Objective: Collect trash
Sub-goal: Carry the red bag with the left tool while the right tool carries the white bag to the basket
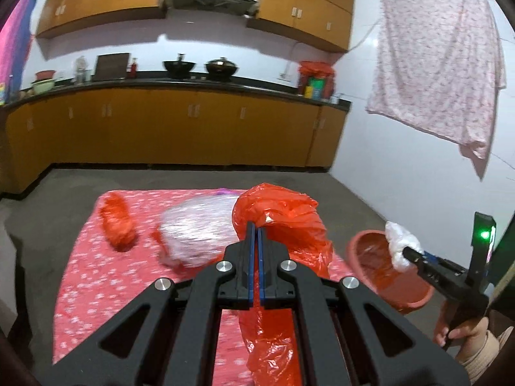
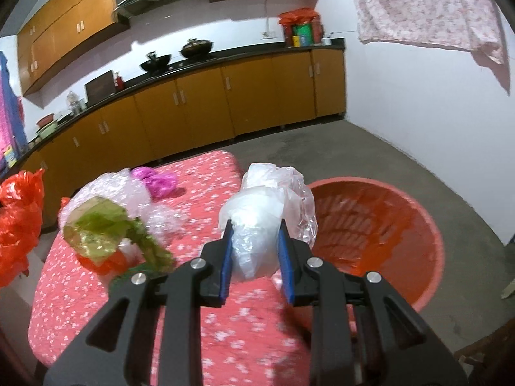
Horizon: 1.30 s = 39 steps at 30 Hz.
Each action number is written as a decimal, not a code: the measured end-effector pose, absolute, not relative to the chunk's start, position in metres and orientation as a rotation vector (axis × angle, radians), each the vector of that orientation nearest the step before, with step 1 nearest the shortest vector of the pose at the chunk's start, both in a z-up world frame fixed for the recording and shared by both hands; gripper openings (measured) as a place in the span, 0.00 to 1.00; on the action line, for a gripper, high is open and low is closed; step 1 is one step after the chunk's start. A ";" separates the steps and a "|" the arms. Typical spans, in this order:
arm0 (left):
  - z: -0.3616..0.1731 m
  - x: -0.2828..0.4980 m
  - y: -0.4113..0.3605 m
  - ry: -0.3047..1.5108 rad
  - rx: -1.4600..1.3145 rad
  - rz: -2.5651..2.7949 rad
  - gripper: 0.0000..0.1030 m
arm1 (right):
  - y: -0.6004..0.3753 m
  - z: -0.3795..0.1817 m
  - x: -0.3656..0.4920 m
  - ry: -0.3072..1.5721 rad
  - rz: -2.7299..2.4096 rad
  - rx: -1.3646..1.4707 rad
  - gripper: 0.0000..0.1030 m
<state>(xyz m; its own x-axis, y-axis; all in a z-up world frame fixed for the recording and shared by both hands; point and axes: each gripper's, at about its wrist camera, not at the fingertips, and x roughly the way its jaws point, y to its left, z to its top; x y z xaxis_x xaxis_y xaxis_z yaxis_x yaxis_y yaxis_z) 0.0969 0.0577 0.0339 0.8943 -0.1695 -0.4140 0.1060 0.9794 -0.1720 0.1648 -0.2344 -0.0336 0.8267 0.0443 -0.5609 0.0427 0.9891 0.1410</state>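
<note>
Left gripper (image 1: 256, 225), jaws clamped tight on thin crinkly red plastic bag (image 1: 286, 222), held up over worktop w/ pink floral cloth (image 1: 83, 276). Right gripper (image 2: 254, 226), jaws pinching crumpled clear plastic bag wad (image 2: 264, 212), hovering near round red plastic basin (image 2: 379, 234) on floor. Both light, soft, slippery; best gripped at bunched folds, prob. prone to snagging or sliding out. Remaining on cloth: bubble-wrap bundle (image 2: 109, 189), greenish leaf scrap (image 2: 103, 228), purple wad (image 2: 159, 180), small red bag (image 1: 117, 225). Nothing blocking route to basin.

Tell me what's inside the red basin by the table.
The red basin shows only a bare ribbed wall and bottom; its near-left part is hidden behind the clear plastic wad in the right gripper.
</note>
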 end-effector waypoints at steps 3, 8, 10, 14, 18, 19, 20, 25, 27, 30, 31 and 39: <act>0.036 0.105 0.033 0.442 -0.140 -0.192 0.01 | -0.254 -0.032 0.161 0.595 -0.031 0.160 0.25; 0.039 0.120 -0.011 0.441 -0.121 -0.268 0.01 | -0.289 -0.030 0.154 0.590 -0.090 0.178 0.25; 0.037 0.128 -0.031 0.447 -0.117 -0.301 0.01 | -0.304 -0.029 0.152 0.589 -0.114 0.183 0.25; 0.030 0.143 -0.063 0.475 -0.115 -0.361 0.01 | -0.326 -0.029 0.149 0.589 -0.146 0.191 0.25; 0.020 0.159 -0.095 0.503 -0.107 -0.417 0.01 | -0.342 -0.033 0.151 0.595 -0.167 0.201 0.25; 0.018 0.162 -0.101 0.507 -0.105 -0.426 0.01 | -0.346 -0.035 0.153 0.598 -0.171 0.206 0.25; 0.015 0.166 -0.105 0.513 -0.102 -0.435 0.01 | -0.349 -0.036 0.155 0.600 -0.172 0.211 0.25; 0.001 0.178 -0.128 0.544 -0.090 -0.472 0.01 | -0.361 -0.043 0.164 0.608 -0.173 0.226 0.25; -0.002 0.182 -0.133 0.553 -0.084 -0.484 0.01 | -0.366 -0.045 0.168 0.609 -0.173 0.232 0.25; -0.010 0.187 -0.145 0.574 -0.063 -0.499 0.01 | -0.370 -0.050 0.173 0.611 -0.175 0.238 0.25; -0.012 0.190 -0.150 0.577 -0.058 -0.502 0.01 | -0.370 -0.051 0.174 0.612 -0.176 0.240 0.25; -0.023 0.204 -0.176 0.609 -0.021 -0.526 0.01 | -0.373 -0.063 0.180 0.616 -0.178 0.256 0.25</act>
